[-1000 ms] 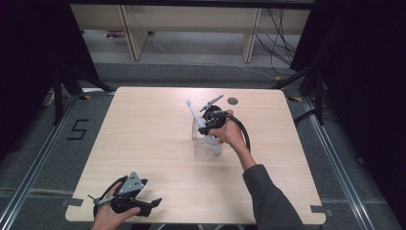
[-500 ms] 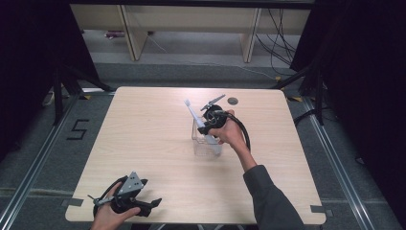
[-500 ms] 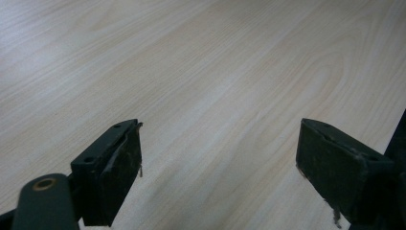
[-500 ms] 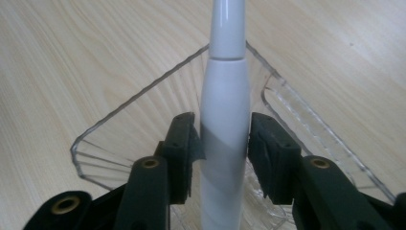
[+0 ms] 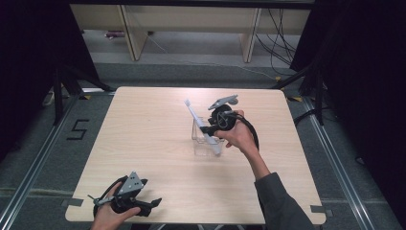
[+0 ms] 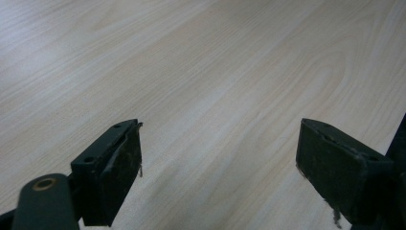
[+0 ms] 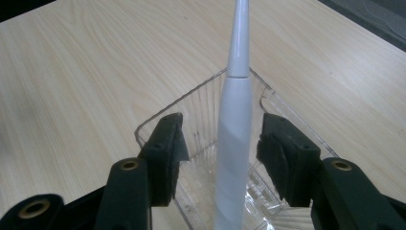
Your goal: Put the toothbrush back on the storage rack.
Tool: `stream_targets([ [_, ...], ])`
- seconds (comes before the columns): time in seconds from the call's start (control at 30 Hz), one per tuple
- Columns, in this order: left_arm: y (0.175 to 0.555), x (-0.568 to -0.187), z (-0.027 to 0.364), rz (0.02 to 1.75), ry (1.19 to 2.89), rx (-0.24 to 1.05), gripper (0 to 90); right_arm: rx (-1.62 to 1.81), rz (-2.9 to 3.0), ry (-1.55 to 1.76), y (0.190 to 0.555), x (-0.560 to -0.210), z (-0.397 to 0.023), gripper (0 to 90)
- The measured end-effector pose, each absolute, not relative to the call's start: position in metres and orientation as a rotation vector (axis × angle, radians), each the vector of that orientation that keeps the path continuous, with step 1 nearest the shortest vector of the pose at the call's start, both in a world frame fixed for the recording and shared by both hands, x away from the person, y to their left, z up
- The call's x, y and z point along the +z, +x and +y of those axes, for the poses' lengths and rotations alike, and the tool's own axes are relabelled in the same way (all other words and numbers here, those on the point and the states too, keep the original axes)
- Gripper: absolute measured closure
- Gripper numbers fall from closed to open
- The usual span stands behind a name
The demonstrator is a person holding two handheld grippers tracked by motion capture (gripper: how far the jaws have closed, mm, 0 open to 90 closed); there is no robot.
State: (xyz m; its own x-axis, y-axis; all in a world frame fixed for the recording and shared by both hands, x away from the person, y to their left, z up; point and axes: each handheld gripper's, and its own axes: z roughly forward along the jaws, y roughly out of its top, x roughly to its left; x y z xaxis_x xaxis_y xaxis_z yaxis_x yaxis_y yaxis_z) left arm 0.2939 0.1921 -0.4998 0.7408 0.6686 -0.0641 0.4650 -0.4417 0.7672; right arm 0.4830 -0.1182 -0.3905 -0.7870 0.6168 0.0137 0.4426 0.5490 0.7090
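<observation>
A white toothbrush [image 5: 200,124] [image 7: 234,120] leans in a clear plastic box [image 5: 203,146] [image 7: 191,93] at the middle of the wooden table [image 5: 143,129]; its head points up and away to the left. My right gripper [image 5: 208,130] [image 7: 222,139] hangs over the box with the brush handle between its jaws. The jaws have just been opening, and neither pad touches the handle. My left gripper [image 5: 152,203] [image 6: 220,163] rests open at the table's front left corner, with bare wood between its jaws.
The front table edge runs just below the left hand [image 5: 107,215]. Beyond the table's far edge stand pale shelf units [image 5: 191,28] with cables [image 5: 282,43] on the floor. Dark curtains close in both sides.
The right gripper has lifted a little and drawn back toward the person, while the toothbrush stays leaning in the box. The left gripper has not moved.
</observation>
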Motion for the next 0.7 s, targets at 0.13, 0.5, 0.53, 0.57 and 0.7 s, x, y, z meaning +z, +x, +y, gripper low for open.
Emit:
stream_targets([
  [0.13,0.295,-0.500,0.193,0.845,2.137,0.330,15.2,1.074,2.558,0.891,0.479,-0.388,-0.123,47.4],
  [0.5,0.294,-0.500,0.193,0.848,2.124,0.320,15.2,1.108,2.510,0.975,0.471,-0.383,-0.136,42.8],
  [0.53,0.294,-0.500,0.193,0.849,2.124,0.320,15.2,1.114,2.512,0.918,0.472,-0.383,-0.137,42.4],
  [0.57,0.295,-0.499,0.194,0.843,2.142,0.333,15.2,1.122,2.498,0.942,0.470,-0.382,-0.138,42.3],
  [0.7,0.295,-0.500,0.194,0.845,2.138,0.333,15.1,1.140,2.491,0.925,0.464,-0.379,-0.141,41.3],
])
